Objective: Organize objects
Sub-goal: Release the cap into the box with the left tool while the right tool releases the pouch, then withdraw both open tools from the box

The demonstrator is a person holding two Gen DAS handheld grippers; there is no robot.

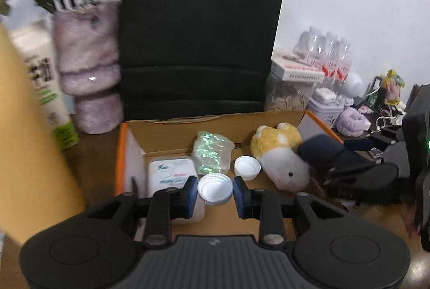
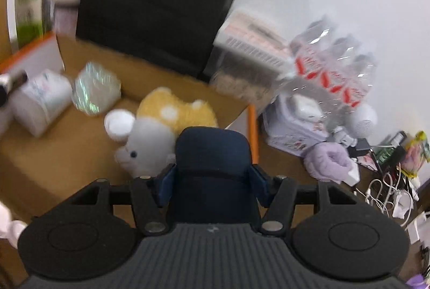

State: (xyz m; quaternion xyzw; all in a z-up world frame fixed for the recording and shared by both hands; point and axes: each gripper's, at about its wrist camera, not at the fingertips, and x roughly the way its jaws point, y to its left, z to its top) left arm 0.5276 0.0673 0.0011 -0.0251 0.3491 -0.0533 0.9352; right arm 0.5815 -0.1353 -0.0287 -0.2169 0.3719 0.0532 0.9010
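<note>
Left wrist view: left gripper (image 1: 215,191) clamps a white cap (image 1: 215,189) above the cardboard box (image 1: 188,132). Right gripper (image 2: 212,181) grips a navy pouch (image 2: 213,154); best lowered clear of the plush toy (image 2: 150,144) before release.

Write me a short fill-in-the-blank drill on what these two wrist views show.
1. The left gripper holds a white ribbed plastic ____ between its jaws.
2. The right gripper is shut on a soft object coloured dark ____.
3. The yellow-and-white plush toy lies inside an open ____ box with orange-edged flaps.
4. Behind that box stands a tall paper bag coloured ____.

Missing words: cap; blue; cardboard; black
</note>
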